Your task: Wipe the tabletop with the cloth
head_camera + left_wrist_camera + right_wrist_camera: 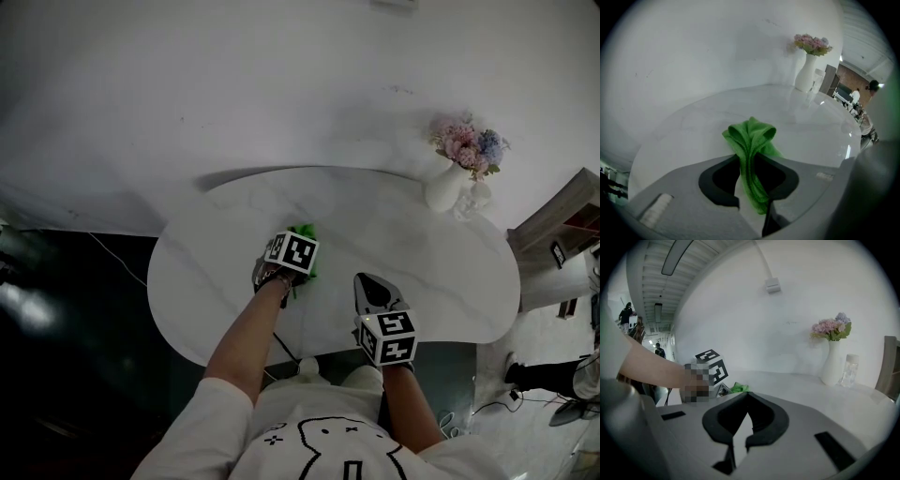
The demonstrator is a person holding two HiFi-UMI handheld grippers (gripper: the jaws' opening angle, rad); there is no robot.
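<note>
The left gripper [751,171] has its two jaws squeezed on the green cloth [752,145]. The cloth is bunched up and sticks out past the jaws onto the white table [422,253]. It sits left of the middle, about halfway between the near edge and the far edge. The right gripper [747,397] has its jaws closed together with nothing in them. It hangs over the near edge, right of the middle.

The cloth is picked up and down at the table, so the wiping can go on. The top looks clean all over, so I cannot tell how much is wiped. I think most is left.

The left gripper view shows the squeeze; in the head view the marker cube hides it. The right gripper view shows a small bottle [851,369] just beside the vase [832,366] near the far right edge.
</note>
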